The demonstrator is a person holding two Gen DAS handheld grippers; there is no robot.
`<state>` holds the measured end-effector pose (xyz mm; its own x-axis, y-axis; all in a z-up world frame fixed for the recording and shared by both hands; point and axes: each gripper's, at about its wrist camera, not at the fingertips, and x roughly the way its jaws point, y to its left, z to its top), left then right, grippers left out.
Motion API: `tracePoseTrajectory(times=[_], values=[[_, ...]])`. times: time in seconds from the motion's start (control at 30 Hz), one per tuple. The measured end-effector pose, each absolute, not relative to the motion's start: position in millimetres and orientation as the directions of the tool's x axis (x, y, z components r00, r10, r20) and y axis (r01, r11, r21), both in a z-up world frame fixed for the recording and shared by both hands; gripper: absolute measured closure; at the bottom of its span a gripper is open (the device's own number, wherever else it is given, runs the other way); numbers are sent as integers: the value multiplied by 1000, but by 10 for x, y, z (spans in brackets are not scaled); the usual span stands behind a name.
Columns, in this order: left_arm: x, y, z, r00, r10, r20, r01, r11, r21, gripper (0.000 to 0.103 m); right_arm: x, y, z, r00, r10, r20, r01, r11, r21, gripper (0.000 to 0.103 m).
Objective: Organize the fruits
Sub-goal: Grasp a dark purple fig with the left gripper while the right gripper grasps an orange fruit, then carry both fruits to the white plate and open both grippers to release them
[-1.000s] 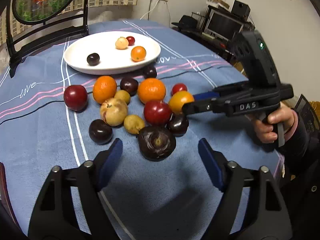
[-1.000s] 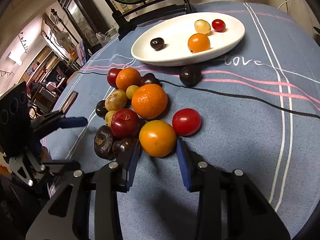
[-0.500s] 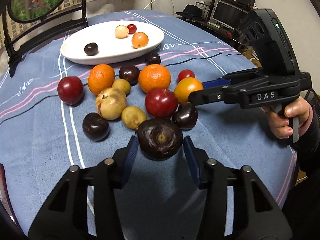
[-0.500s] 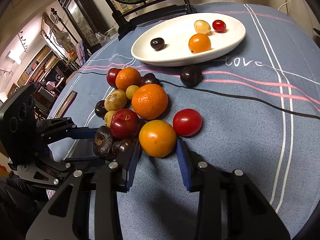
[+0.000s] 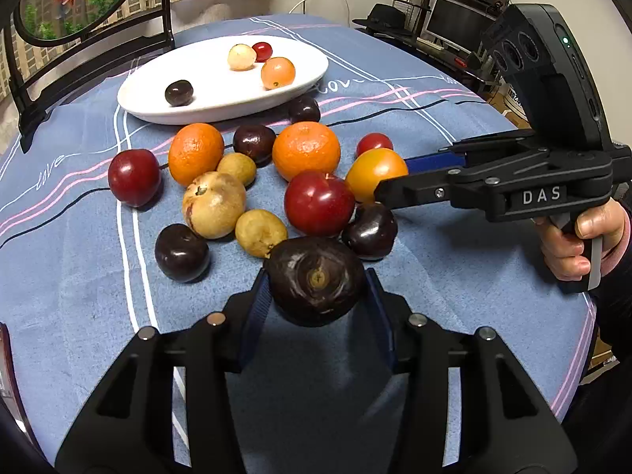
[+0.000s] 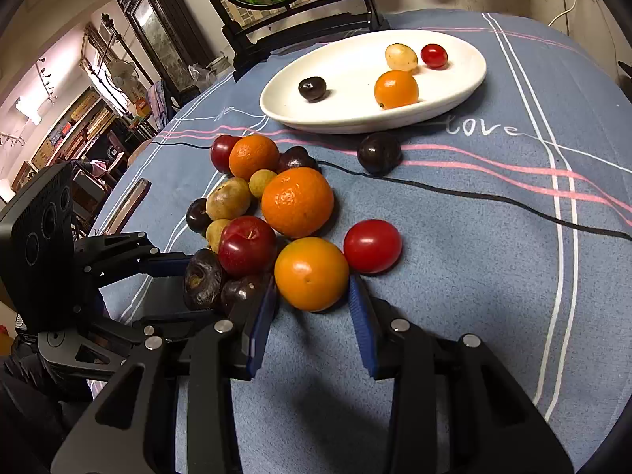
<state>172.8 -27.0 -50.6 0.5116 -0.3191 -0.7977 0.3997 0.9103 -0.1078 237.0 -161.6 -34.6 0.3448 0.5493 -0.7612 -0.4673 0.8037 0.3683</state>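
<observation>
Right gripper: blue pads closed against the sides of an orange tomato on the blue-clothed counter. Red tomato just beside it. White oval plate: four small fruits. Left gripper, at the pile's left edge: clamped on a wrinkled dark fruit.

Warm indoor light is falling from above, glaring off the white plate and glossy fruit; soft shadows are pooling under the grippers (fisheye edges are bending, corners darkening).
</observation>
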Motion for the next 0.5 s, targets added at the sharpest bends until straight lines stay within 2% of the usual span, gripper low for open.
tracePoseTrajectory(times=[0.3,0.47,0.5], values=[[1658,-21,-227,577,-427,-696,385,894,-228,55,2290,-1657,-160,383,621,-684,-510,759,403,66],[1850,131,8,629,-446,-637,334,895,-296,55,2360,-1759,16,477,627,-616,-480,773,415,72],[1927,157,56,636,-447,-630,323,895,-309,55,2444,-1783,24,480,624,-617,-445,779,442,77]])
